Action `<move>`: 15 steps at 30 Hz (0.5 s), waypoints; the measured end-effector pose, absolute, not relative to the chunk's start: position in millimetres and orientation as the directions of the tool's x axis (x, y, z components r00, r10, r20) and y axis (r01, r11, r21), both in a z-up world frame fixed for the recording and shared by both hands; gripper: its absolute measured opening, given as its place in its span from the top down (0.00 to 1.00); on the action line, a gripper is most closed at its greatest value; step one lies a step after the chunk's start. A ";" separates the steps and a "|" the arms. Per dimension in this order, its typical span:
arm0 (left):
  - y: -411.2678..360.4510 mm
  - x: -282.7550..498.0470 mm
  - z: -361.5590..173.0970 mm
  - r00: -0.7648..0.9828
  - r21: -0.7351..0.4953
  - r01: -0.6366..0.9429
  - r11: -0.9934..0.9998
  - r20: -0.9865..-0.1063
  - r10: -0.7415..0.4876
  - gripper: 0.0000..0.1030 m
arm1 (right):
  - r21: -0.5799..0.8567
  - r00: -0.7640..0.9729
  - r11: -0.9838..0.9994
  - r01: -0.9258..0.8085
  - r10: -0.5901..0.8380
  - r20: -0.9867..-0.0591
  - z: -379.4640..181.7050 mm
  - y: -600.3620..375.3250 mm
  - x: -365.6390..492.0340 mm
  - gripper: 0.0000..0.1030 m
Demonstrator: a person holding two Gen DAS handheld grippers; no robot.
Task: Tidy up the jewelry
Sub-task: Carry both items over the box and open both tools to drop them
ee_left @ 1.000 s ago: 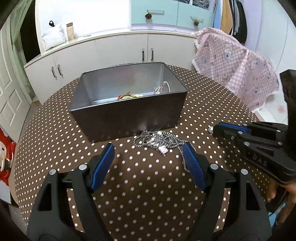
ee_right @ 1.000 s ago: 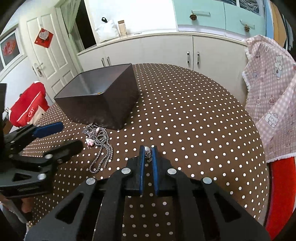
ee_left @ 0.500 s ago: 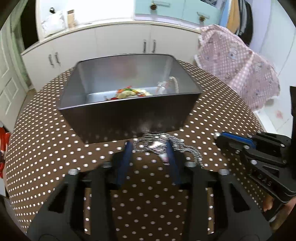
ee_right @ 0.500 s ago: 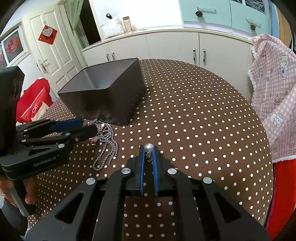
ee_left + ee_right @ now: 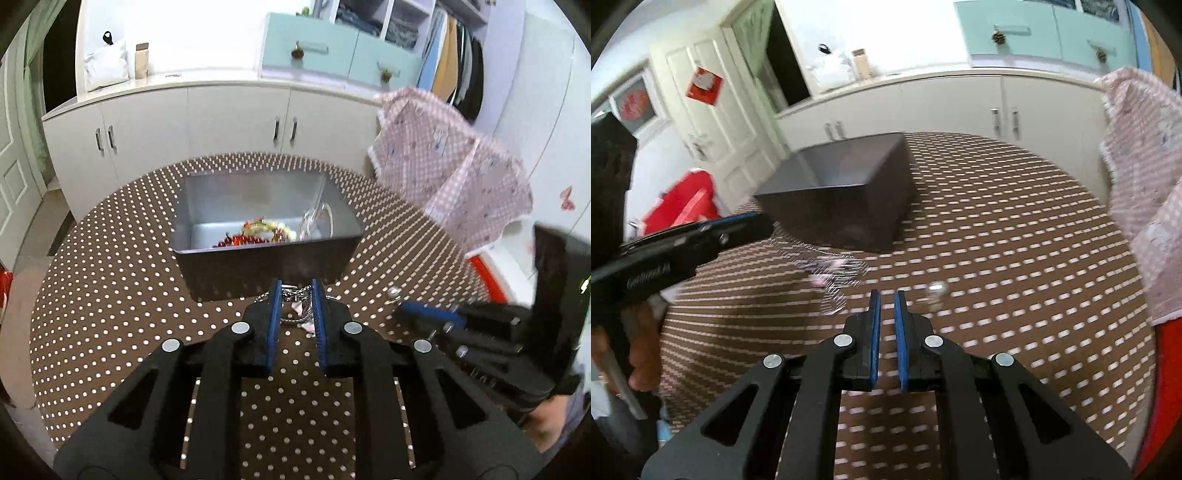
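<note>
A dark metal box (image 5: 266, 254) stands on the brown polka-dot table (image 5: 110, 295) and holds coloured beads (image 5: 258, 232) and a silver piece. My left gripper (image 5: 295, 291) is shut on the silver chain necklace (image 5: 293, 295) in front of the box. In the right wrist view the box (image 5: 849, 206) and the chain (image 5: 834, 269) are blurred. My right gripper (image 5: 885, 295) has its jaws nearly together and empty. A small silver ball trinket (image 5: 936, 290) lies on the table just right of its tips; it also shows in the left wrist view (image 5: 393, 293).
White cabinets (image 5: 229, 122) stand behind the table. A pink checked cloth (image 5: 454, 177) hangs at the right edge. A red bag (image 5: 683, 206) sits on the floor to the left. The right gripper shows in the left wrist view (image 5: 424, 314).
My left gripper moved in and closed on the chain. My right gripper let go of the silver ball trinket, which now lies on the table, and swung left.
</note>
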State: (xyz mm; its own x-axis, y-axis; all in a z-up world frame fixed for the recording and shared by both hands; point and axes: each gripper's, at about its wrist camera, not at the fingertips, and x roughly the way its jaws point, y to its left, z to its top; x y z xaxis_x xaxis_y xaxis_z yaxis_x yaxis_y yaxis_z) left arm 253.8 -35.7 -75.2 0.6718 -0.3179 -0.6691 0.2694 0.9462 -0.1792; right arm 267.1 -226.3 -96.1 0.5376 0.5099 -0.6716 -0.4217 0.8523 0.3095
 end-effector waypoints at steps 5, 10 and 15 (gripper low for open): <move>-21.8 240.5 -54.4 0.691 -0.224 0.283 0.933 -0.627 -0.360 0.84 | 0.368 0.472 0.782 -0.502 0.605 -0.641 -89.5 -190.1 251.2 0.94; -18.4 224.1 -37.9 0.703 -0.253 0.311 0.916 -0.588 -0.400 0.84 | 0.406 0.419 0.733 -0.546 0.658 -0.625 -88.9 -147.3 254.1 0.94; -12.6 205.3 -25.1 0.716 -0.252 0.335 0.908 -0.558 -0.419 0.84 | 0.454 0.480 0.753 -0.477 0.655 -0.583 -85.1 -145.4 271.4 0.94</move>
State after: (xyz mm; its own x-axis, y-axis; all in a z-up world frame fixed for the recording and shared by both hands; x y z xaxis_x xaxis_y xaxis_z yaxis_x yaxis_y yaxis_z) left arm 205.3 -12.6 -25.1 0.7163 -0.4189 -0.5581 0.3346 0.9080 -0.2521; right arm 271.4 -145.4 -85.1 0.4803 0.6555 -0.5828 -0.4766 0.7529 0.4539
